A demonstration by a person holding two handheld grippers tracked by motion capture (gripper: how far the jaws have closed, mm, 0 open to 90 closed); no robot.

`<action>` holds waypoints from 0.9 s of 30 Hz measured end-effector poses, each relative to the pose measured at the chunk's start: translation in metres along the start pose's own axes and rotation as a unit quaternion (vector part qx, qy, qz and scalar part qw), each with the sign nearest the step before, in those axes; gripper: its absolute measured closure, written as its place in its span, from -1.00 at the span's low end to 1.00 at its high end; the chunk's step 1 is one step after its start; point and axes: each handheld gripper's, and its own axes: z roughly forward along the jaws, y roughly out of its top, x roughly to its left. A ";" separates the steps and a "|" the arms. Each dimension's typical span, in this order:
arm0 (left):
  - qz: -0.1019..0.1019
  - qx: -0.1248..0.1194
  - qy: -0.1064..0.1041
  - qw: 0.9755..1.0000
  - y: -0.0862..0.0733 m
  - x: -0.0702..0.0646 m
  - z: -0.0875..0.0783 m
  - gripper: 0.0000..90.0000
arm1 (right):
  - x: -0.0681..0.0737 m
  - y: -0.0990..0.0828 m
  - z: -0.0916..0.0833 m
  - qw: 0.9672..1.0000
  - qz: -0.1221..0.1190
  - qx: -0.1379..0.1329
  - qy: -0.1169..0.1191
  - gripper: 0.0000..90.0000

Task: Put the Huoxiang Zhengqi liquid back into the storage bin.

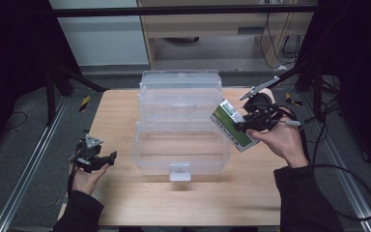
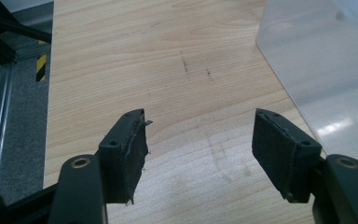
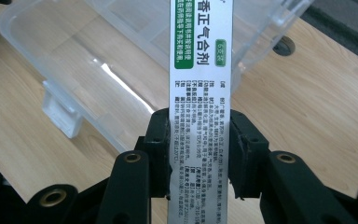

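Holding a flat green-and-white medicine box (image 1: 233, 124) in my right gripper (image 1: 251, 122), I note the pads clamped on its two narrow edges; in the right gripper view the box (image 3: 200, 93) rises straight up from between the black jaws, its printed silver side face toward the camera. In the high view the box is lifted off the wooden table (image 1: 183, 203) and tilted, its upper end just at the right wall of the clear plastic storage case (image 1: 181, 121), its lower end out over the table to the case's right. Whether the box touches the case wall I cannot tell.

The case stands at the middle of the table with its lid raised behind it and its front latch (image 1: 179, 172) facing me. In the right gripper view the case (image 3: 74, 56) lies beyond the box, the latch (image 3: 61, 112) at the left.

My left gripper (image 1: 96, 159) is at the near left part of the table, well apart from the box and left of the case. In the left gripper view its jaws stand wide apart with nothing between the pads (image 2: 279, 149), bare wood under them, and a corner of the case (image 2: 326, 74) at the upper right. A cable (image 1: 338, 169) trails from the right gripper past the table's right edge
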 end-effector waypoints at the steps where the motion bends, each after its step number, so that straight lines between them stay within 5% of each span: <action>1: 0.000 0.000 0.000 1.000 0.000 0.000 0.000 -0.23 | 0.000 0.001 0.000 1.000 -0.005 -0.001 0.003 0.43; 14: -0.001 0.001 0.000 1.000 0.000 0.001 0.000 -0.23 | 0.006 0.019 0.013 0.997 -0.062 -0.007 0.052 0.43; 27: 0.001 0.002 -0.001 1.000 0.000 0.000 0.001 -0.23 | 0.016 0.031 0.031 0.989 -0.131 -0.007 0.064 0.43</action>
